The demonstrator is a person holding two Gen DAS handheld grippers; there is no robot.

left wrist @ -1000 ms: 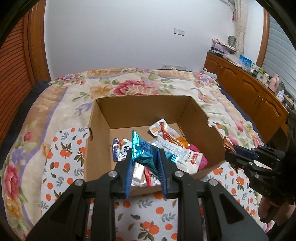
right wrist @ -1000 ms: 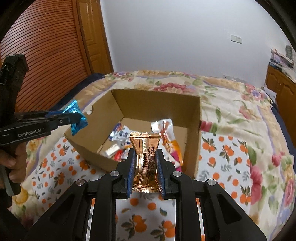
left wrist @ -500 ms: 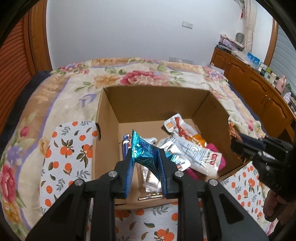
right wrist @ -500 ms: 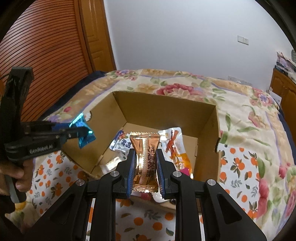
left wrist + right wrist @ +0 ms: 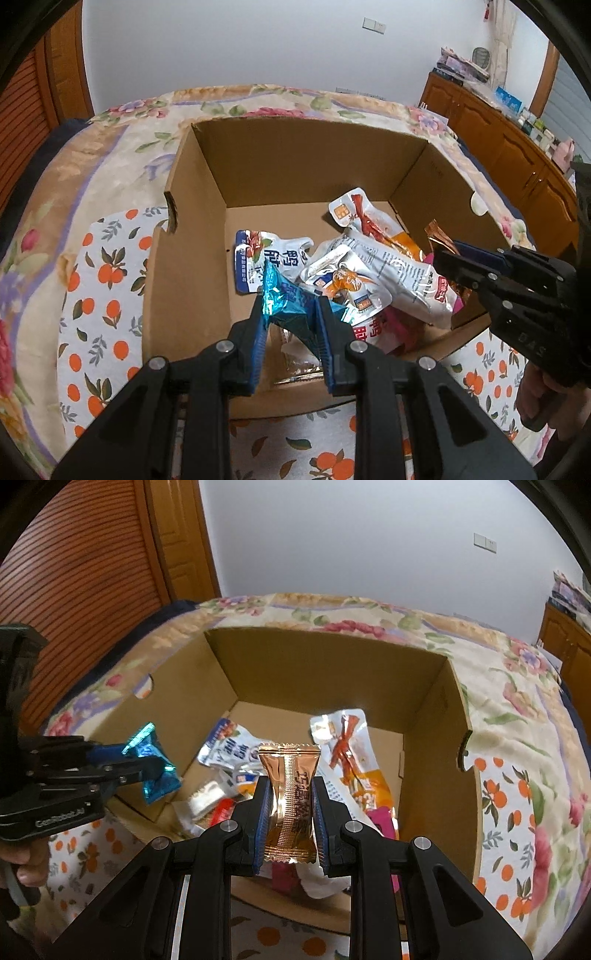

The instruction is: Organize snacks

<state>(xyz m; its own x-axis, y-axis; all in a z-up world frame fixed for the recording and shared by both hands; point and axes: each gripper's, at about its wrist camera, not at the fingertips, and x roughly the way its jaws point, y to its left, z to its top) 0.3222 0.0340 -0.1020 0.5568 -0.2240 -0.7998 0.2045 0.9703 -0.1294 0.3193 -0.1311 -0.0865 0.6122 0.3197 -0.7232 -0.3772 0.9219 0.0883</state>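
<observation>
An open cardboard box [image 5: 258, 162] [image 5: 314, 664] stands on the bed with several snack packets [image 5: 373, 266] [image 5: 351, 760] lying in it. My left gripper [image 5: 290, 310] [image 5: 149, 766] is shut on a shiny blue snack packet [image 5: 284, 306] [image 5: 153, 764] and hangs over the box's near left side. My right gripper [image 5: 290, 794] [image 5: 448, 258] is shut on a gold-brown foil snack packet [image 5: 290, 797] [image 5: 439, 238], held upright above the box's near right side. Both grippers point down into the box.
The box sits on a cloth with an orange fruit print [image 5: 107, 280] over a floral bedspread [image 5: 229, 99]. Wooden cabinets [image 5: 517, 155] with clutter on top line the right wall. A slatted wooden door [image 5: 81, 565] stands at the left. A hand [image 5: 532, 391] holds the right gripper.
Both grippers have come down and forward over the box, each still holding its packet. The box now fills more of both views.
</observation>
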